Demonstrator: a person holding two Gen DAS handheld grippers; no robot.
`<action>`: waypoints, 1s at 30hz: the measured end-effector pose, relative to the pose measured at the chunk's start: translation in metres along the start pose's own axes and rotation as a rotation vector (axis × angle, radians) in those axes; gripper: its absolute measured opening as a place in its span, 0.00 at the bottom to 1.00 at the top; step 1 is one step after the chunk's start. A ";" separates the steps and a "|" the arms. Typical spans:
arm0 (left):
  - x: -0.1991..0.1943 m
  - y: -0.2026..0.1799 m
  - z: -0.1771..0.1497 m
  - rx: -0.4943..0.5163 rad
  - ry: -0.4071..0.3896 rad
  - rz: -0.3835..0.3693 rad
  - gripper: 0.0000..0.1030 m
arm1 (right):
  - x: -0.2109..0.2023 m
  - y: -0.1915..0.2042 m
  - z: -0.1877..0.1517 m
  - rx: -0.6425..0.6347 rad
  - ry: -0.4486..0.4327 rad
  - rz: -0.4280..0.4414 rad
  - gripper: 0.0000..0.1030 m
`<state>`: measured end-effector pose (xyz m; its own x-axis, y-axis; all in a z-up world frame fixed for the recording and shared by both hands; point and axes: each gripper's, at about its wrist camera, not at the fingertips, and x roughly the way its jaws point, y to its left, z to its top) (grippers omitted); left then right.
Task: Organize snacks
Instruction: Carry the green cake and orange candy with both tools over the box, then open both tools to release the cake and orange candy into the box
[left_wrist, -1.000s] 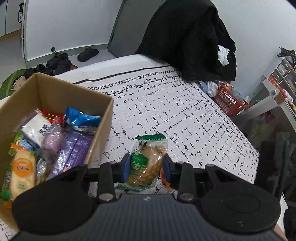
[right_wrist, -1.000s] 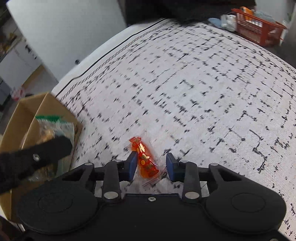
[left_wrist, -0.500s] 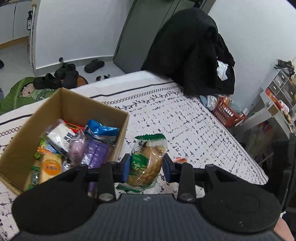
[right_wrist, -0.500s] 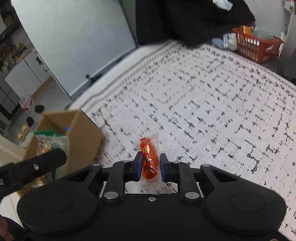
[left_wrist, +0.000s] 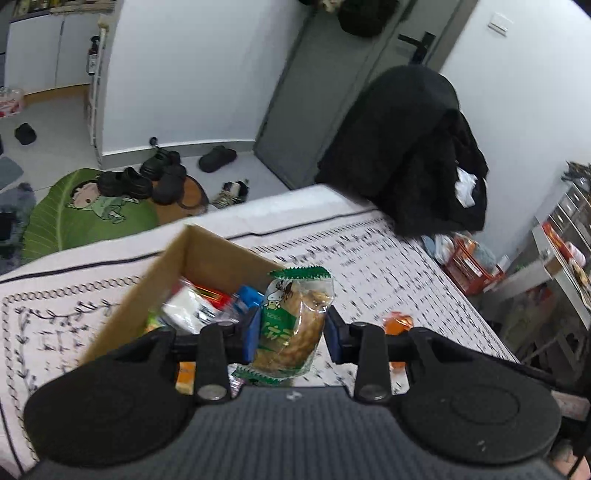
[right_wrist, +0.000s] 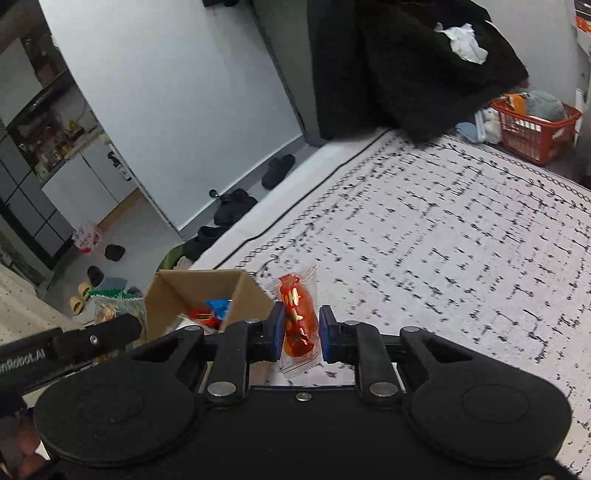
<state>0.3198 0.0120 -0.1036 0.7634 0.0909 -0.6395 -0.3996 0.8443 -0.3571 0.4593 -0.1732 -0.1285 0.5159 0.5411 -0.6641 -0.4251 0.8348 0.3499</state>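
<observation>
Here both grippers are loaded and carried above the patterned bedspread (right_wrist: 461, 236), heading for the cardboard box (left_wrist: 207, 254). The left gripper (left_wrist: 290, 332) is clamped on a green-topped cracker packet (left_wrist: 293, 325), which stands upright between the blue pads, its long axis running up the frame. In the left wrist view the box sits just left of centre, directly beyond and slightly left of that packet, with other wrapped snacks already piled inside; the packet's upper edge overlaps the box's near right corner. The right gripper (right_wrist: 301, 332) is closed on a small orange-red candy packet (right_wrist: 297, 321), also held upright, its clear wrapper sticking out above and below the pads. In the right wrist view the box (right_wrist: 207, 288) lies to the lower left of centre, just left of the candy, and the left gripper's black arm crosses the lower left edge of the frame on the box's far side. By my reading the left gripper is the nearer of the two, practically at the box's rim, so its packet looks set to go in first; the right one needs a short sideways move to the left before its candy is over the opening.
</observation>
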 end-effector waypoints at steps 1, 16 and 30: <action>-0.001 0.005 0.003 -0.006 -0.003 0.007 0.34 | 0.000 0.003 0.000 -0.003 -0.001 0.005 0.18; -0.011 0.064 0.018 -0.075 0.037 0.040 0.34 | 0.013 0.065 -0.001 -0.042 0.008 0.051 0.18; -0.025 0.104 0.014 -0.129 0.104 0.021 0.45 | 0.024 0.107 -0.012 -0.075 0.031 0.023 0.22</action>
<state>0.2663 0.1051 -0.1156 0.7004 0.0469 -0.7122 -0.4817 0.7673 -0.4232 0.4176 -0.0724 -0.1154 0.4827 0.5557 -0.6769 -0.4914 0.8116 0.3159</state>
